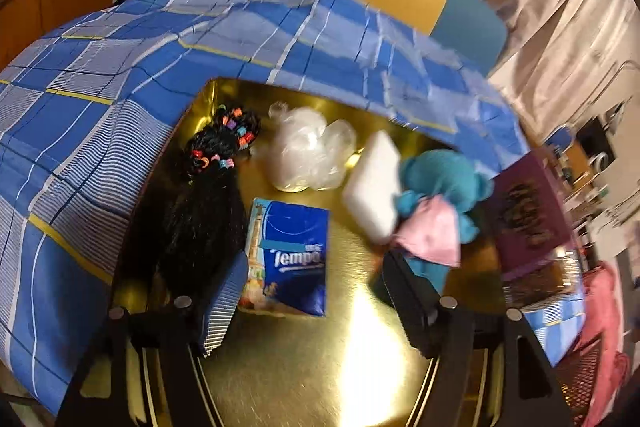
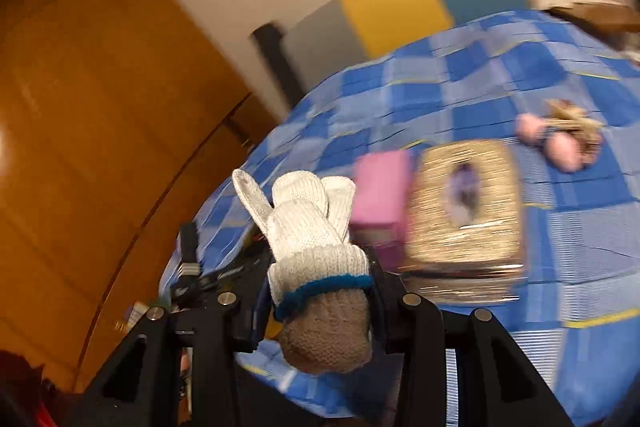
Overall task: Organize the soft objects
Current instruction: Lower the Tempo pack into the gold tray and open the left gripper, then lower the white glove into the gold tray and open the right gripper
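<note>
Gold tin interior (image 1: 280,367) fills the left wrist view; box sits on blue checked bedsheet (image 1: 100,107), sheet bunched up around its far and left walls.

Contents, left to right:
- black hairpiece with small coloured rings (image 1: 208,195), along the left wall
- Tempo tissue pack (image 1: 288,259), flat on the floor, just beside the hairpiece
- crumpled clear plastic bag (image 1: 308,155), near the far wall
- white sponge block (image 1: 376,187), tilted, touching the teal plush toy (image 1: 440,179)
- pink cloth piece (image 1: 432,235), lying on the plush toy

Purple lid or card with dark print (image 1: 528,219) leans at the right wall; detail blurred.

Left gripper (image 1: 308,287): jaws wide apart over the tin. Nothing clamped between them. A fold of sheet lies over the left finger; the right fingertip is just beside the pink cloth, contact not clear.

Right gripper (image 2: 316,275): closed on a white knitted work glove (image 2: 316,227), clamped at the cuff with the blue trim. Glove fingers point upward and away. Glove is held above the bedsheet, near the wooden wardrobe side.

Right wrist view, heavily blurred: gold tin lid with oval picture (image 2: 468,203) on the sheet, pink box (image 2: 380,187) touching its left edge. Pink-and-tan bundle (image 2: 564,135) farther off, well apart from the lid.
</note>
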